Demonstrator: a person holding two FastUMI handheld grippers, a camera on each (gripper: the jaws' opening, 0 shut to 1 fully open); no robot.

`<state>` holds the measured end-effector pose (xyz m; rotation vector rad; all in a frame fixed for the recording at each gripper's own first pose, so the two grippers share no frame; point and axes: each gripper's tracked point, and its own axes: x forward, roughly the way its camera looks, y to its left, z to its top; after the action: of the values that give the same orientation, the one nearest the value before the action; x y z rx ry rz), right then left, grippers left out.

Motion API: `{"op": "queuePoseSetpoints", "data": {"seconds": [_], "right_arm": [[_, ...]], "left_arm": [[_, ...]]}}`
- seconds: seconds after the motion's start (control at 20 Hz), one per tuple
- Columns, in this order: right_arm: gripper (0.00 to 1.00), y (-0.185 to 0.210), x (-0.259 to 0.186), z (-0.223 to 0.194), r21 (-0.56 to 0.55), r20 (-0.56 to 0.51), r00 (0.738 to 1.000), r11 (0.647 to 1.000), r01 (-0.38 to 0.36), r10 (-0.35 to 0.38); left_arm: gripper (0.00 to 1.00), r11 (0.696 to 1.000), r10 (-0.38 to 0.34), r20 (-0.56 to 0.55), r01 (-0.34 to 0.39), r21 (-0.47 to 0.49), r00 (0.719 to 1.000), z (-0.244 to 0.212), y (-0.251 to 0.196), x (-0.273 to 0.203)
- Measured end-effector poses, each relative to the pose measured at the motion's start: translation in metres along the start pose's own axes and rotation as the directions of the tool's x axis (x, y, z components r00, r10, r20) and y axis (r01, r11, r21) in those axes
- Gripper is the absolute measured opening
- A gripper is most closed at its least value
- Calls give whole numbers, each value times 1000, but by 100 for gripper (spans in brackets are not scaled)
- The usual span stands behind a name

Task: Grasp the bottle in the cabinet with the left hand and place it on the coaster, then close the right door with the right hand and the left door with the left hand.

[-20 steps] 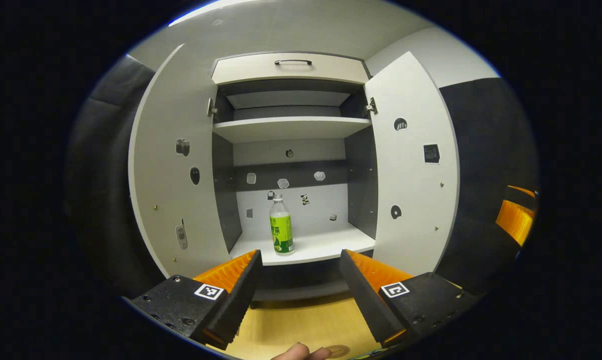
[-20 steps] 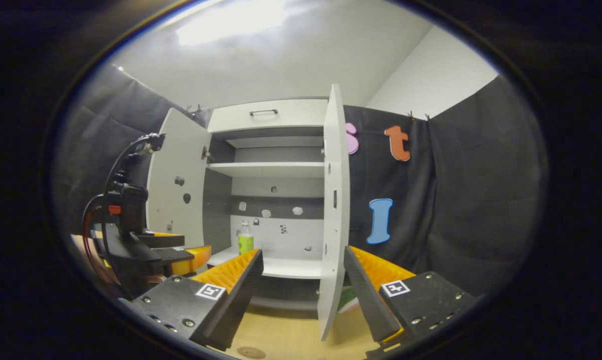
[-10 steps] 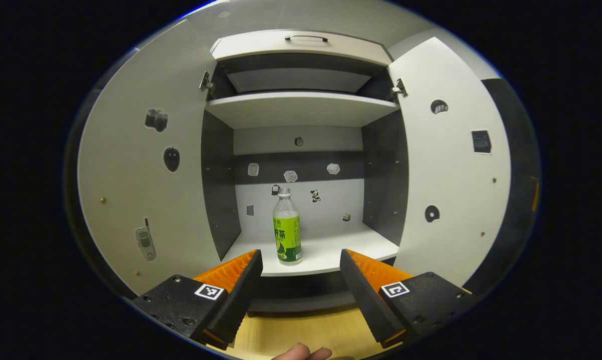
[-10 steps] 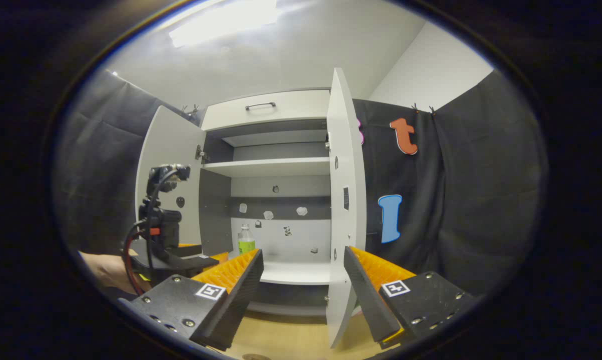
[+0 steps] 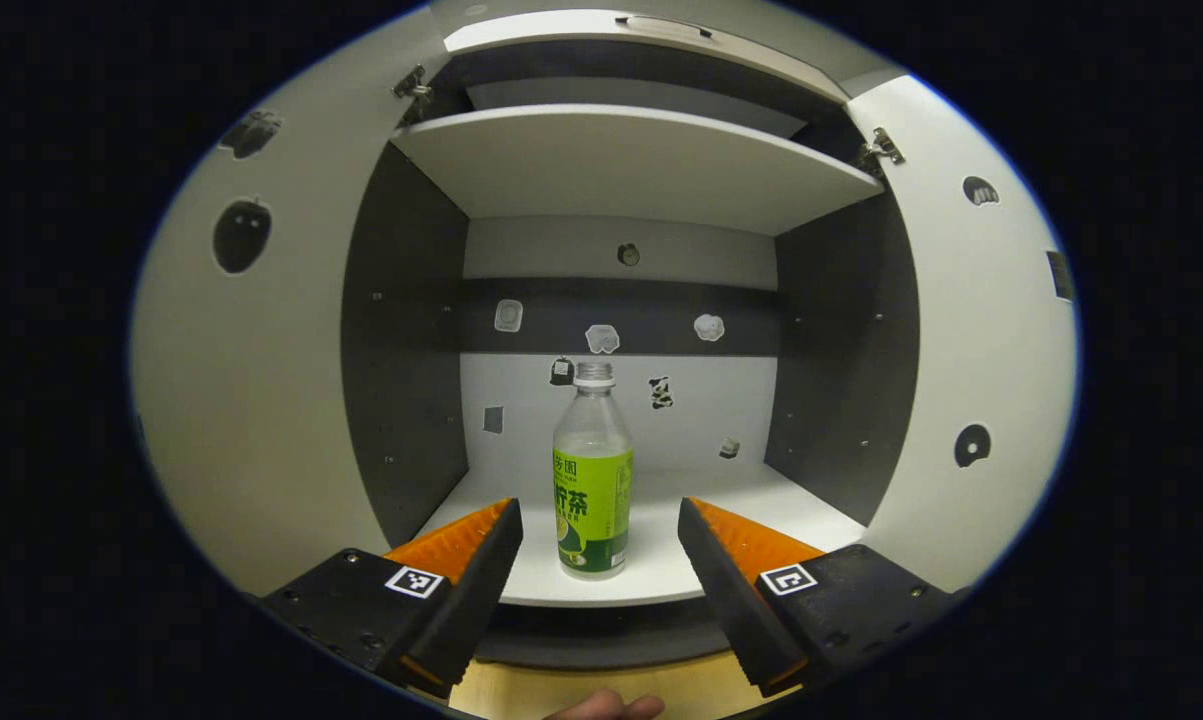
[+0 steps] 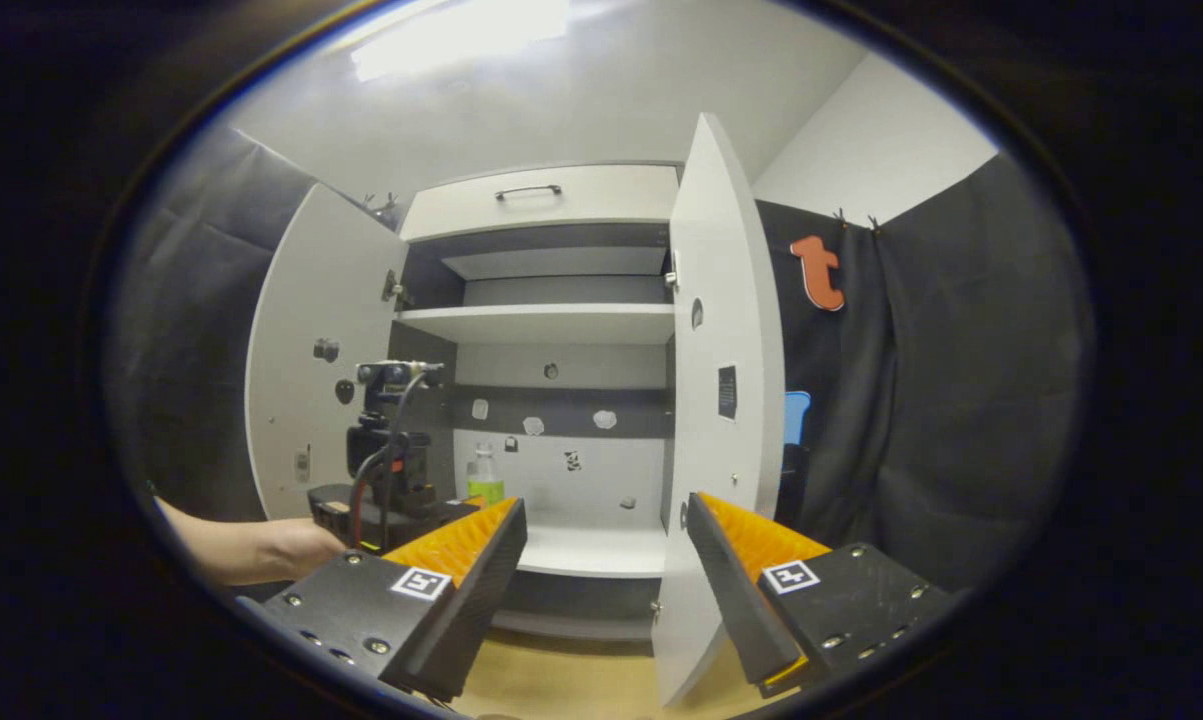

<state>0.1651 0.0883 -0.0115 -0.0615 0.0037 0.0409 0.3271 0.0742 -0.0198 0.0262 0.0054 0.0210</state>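
A clear bottle (image 5: 592,470) with a green label and a clear cap stands upright near the front of the cabinet's lower shelf (image 5: 681,575). My left gripper (image 5: 597,518) is open just in front of that shelf, and the bottle lines up with the gap between its fingers, still beyond the tips. In the right gripper view the bottle (image 6: 483,478) peeks out behind the left gripper (image 6: 386,495), which a hand (image 6: 271,548) holds. My right gripper (image 6: 606,510) is open and holds nothing, in front of the open right door (image 6: 723,400).
Both cabinet doors stand wide open, the left door (image 5: 251,400) and the right door (image 5: 981,350) flanking the opening. An upper shelf (image 5: 621,165) spans the cabinet, with a drawer (image 6: 541,200) above it. A wooden tabletop (image 6: 571,680) lies below, and black cloth hangs at both sides.
My left gripper has moved forward toward the cabinet, so the bottle looms larger between its fingers. The right gripper has shifted, showing more of the right door's inner face.
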Motion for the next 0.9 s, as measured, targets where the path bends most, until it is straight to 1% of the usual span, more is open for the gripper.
{"op": "queuePoseSetpoints", "data": {"seconds": [0.25, 0.35, 0.4, 0.45, 0.5, 0.55, 0.6, 0.65, 0.8, 0.9], "right_arm": [[98, 7, 6, -12, -21, -27, 1000, 1000, 8, -8], [98, 8, 6, -16, -36, -37, 999, 999, 13, -14], [100, 8, 5, -18, -42, -41, 999, 999, 15, -16], [98, 8, 6, -21, -47, -46, 999, 999, 15, -18], [98, 7, 4, -24, -51, -52, 998, 999, 18, -21], [98, 5, 1, -27, -56, -59, 998, 998, 23, -26], [98, 3, -2, -29, -61, -64, 997, 998, 27, -31], [98, 2, -5, -30, -65, -67, 997, 998, 28, -33], [98, 4, -13, -31, -61, -70, 997, 998, 18, -22], [98, 3, -17, -30, -55, -68, 998, 998, 13, -16]], "left_arm": [[99, 1000, 7, 12, -7, 0, 1000, -9, 7, 46], [99, 1000, -8, 2, 8, 3, 1000, -16, 5, 63], [99, 1000, -11, 0, 11, 12, 1000, -17, 4, 70], [99, 1000, -19, -6, 20, 20, 1000, -20, 2, 77], [99, 999, -30, -8, 30, 24, 1000, -23, -1, 82], [96, 999, -37, -11, 37, 27, 999, -25, -3, 88], [93, 999, -44, -23, 45, 18, 999, -27, -4, 87], [81, 999, -52, -11, 52, 7, 999, -24, -5, 86], [80, 996, -74, -3, 74, -55, 997, -19, -11, 72], [81, 995, -73, -8, 72, -62, 997, -18, -10, 56]]}}
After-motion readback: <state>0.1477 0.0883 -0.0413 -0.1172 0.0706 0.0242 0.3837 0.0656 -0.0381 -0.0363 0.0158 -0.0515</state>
